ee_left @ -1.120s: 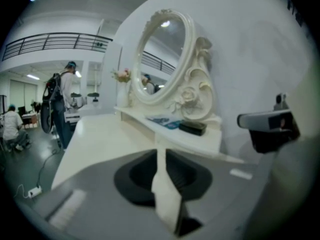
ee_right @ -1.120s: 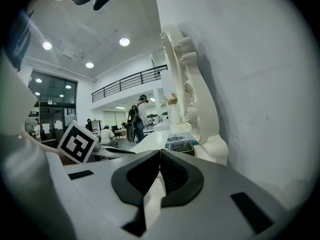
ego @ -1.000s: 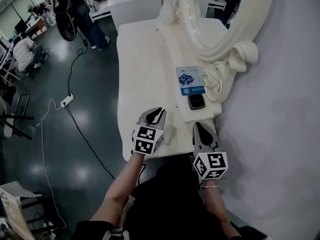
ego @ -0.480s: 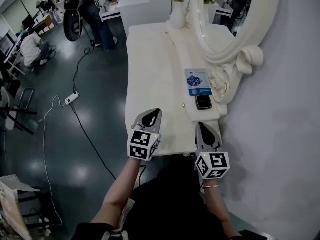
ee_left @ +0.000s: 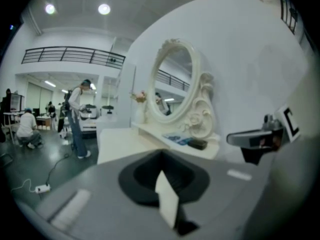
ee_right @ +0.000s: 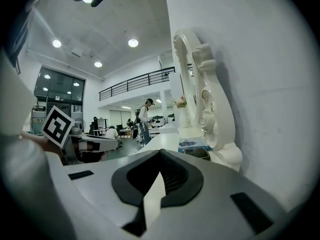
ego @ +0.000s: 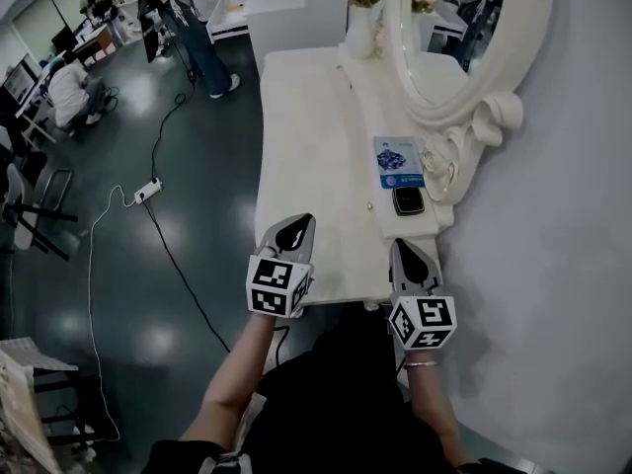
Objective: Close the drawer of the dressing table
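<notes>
Overhead, drawer front hidden beneath tabletop.

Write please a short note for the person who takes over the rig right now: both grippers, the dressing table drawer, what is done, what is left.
Left gripper: shut, empty, over the near end of the dressing table.
Right gripper: shut, empty, beside it, nearer the wall.
Drawer: no view shows it, open or closed.
Done: cannot be confirmed from here.
Left: look at the table's front; if the drawer stands out, push it in.
</notes>
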A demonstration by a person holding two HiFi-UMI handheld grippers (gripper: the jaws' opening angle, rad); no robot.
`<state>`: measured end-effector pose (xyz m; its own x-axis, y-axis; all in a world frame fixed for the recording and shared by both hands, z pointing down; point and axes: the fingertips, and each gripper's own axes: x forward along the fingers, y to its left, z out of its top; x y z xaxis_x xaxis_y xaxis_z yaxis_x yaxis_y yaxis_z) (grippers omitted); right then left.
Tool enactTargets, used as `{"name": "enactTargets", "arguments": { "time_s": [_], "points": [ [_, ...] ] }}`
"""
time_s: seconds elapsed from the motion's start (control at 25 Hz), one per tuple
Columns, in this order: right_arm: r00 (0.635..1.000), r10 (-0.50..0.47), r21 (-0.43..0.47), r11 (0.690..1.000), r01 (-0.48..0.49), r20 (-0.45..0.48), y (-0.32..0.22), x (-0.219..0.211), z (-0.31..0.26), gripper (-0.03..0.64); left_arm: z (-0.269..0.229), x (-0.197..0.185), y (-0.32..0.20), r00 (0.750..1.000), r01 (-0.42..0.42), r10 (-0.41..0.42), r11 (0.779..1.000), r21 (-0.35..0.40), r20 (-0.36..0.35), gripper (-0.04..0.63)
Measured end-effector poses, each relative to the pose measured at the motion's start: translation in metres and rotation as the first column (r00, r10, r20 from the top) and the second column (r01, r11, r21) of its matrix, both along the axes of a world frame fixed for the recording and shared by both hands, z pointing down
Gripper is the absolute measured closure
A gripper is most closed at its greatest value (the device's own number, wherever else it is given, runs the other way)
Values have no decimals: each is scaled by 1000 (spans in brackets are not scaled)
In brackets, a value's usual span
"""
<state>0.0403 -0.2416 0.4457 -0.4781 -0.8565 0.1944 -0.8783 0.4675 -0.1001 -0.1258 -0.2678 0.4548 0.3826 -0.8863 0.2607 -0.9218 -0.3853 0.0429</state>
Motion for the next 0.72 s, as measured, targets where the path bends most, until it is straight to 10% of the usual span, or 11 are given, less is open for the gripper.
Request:
{"name": "enactTargets", "arguments": {
  "time_s": [0.72],
  "points": [
    [1000,-23,18,1000,24,-13,11,-18,-5,614,-3,-28,28,999,50,-50,999,7,-21,591]
  ]
}}
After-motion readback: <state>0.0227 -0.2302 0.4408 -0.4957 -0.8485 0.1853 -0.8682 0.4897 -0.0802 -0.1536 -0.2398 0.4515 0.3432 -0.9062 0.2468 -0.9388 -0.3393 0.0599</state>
